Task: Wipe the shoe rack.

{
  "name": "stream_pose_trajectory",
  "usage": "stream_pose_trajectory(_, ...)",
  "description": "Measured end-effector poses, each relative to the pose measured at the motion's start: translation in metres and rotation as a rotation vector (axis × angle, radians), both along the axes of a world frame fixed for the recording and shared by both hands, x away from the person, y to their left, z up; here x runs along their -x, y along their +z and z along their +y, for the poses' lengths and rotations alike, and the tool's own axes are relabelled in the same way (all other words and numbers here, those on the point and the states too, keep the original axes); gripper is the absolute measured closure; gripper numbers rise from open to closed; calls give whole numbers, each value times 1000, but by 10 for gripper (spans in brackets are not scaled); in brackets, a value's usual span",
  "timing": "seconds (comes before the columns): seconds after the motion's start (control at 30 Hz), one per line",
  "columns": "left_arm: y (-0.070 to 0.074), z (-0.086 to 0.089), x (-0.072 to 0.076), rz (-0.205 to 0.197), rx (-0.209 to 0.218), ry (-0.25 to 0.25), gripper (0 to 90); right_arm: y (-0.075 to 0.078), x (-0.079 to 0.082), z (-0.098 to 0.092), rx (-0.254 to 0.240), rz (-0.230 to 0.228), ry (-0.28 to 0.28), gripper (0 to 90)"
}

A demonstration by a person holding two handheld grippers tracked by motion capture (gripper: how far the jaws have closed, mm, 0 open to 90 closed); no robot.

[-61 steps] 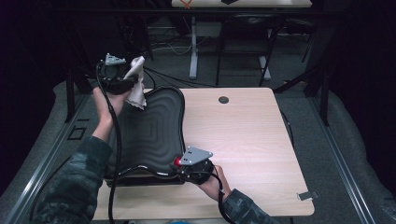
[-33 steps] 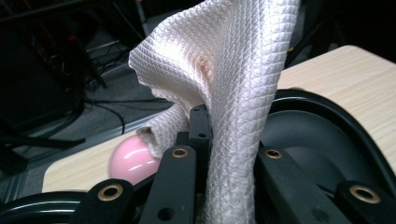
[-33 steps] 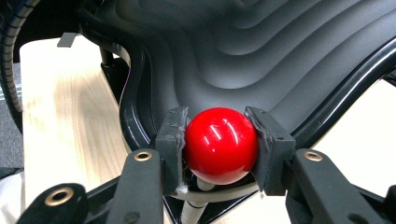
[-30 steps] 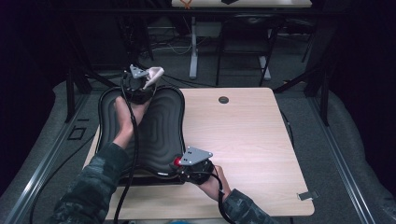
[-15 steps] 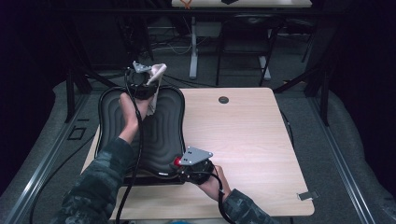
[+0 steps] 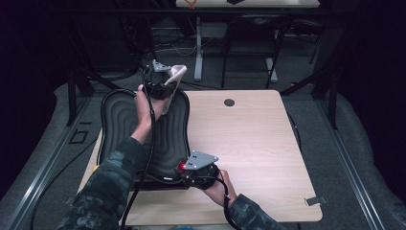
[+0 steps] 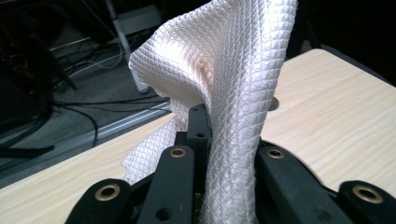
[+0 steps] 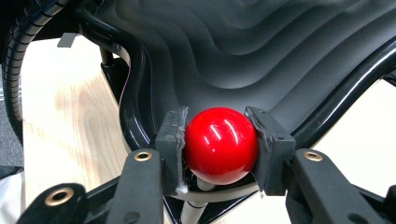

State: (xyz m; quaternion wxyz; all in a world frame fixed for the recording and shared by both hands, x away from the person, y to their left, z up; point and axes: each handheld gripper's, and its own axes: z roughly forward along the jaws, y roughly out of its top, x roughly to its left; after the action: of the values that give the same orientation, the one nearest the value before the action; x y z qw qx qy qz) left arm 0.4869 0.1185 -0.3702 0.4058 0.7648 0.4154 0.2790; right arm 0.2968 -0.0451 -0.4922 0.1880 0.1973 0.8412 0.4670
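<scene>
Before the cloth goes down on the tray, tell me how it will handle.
Probably floppy: the cloth folds and droops around the left claw shut on it. Likely light, since one pinched edge carries it. Its waffle weave looks grippy, so it should drag rather than slide on the ridged tray.

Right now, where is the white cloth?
In the high view the white cloth is pinched in the left claw, at the far edge of the black tray, on the table's left side.

bare wood table (image 6: pixel 258 143) right of black ridged tray (image 6: pixel 117 129) open for passage, only small round grommet (image 6: pixel 229 102) near far edge, tray fills left side, left forearm (image 6: pixel 124 163) crosses it
</scene>
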Motion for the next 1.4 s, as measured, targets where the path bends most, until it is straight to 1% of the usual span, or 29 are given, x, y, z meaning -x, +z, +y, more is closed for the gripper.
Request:
stream_pose_trajectory(0.07, 0, -5, 0, 9, -2, -20, 814, 0, 0, 0, 3, 1, -3, 600)
stream_pose_trajectory(0.17, 0, -13, 2, 20, -22, -52, 814, 0, 0, 0, 1, 1, -3, 600)
stream_pose_trajectory(0.23, 0, -17, 4, 29, -27, -72, 814, 0, 0, 0, 0, 2, -2, 600)
stream_pose_trajectory(0.3, -1, -19, 6, 34, -36, -86, 815, 0, 0, 0, -1, 1, -1, 600)
stream_pose_trajectory(0.5, -4, -22, 13, 48, -37, -121, 815, 0, 0, 0, -2, 2, -2, 600)
stream_pose_trajectory(0.6, -6, -22, 16, 65, -40, -144, 815, 0, 0, 0, -3, 2, -2, 600)
stream_pose_trajectory(0.63, -7, -22, 18, 66, -36, -146, 815, 0, 0, 0, -3, 2, -3, 600)
stream_pose_trajectory(0.73, -10, -21, 22, 70, -39, -160, 816, 0, 0, -1, -4, 8, -3, 599)
stream_pose_trajectory(0.77, -11, -21, 24, 72, -34, -162, 815, 0, -1, -2, -7, 18, 4, 597)
stream_pose_trajectory(0.83, -14, -21, 27, 70, -39, -170, 815, 0, -2, -3, -34, 32, 4, 585)
stream_pose_trajectory(0.9, -14, -21, 29, 72, -37, -178, 815, -1, -2, -3, -49, 44, 22, 544)
stream_pose_trajectory(0.93, -15, -21, 30, 73, -44, -184, 815, -1, -1, -3, -50, 44, 26, 527)
stream_pose_trajectory(1.03, -17, -21, 34, 72, -45, -192, 815, 1, 1, -4, -30, 49, 18, 508)
stream_pose_trajectory(1.17, -20, -21, 39, 78, -42, -204, 815, 5, 3, -10, -49, 63, 15, 516)
stream_pose_trajectory(1.2, -20, -20, 40, 85, -44, -208, 815, 7, 4, -12, -50, 61, 16, 526)
stream_pose_trajectory(1.23, -21, -20, 41, 81, -41, -208, 815, 7, 5, -13, -57, 67, 10, 532)
stream_pose_trajectory(1.3, -23, -20, 43, 86, -35, -211, 815, 7, 5, -13, -54, 63, 5, 557)
stream_pose_trajectory(1.37, -24, -19, 46, 90, -38, -219, 815, 8, 6, -14, -47, 58, -12, 592)
stream_pose_trajectory(1.4, -25, -19, 47, 89, -37, -221, 815, 8, 5, -14, -47, 61, -11, 593)
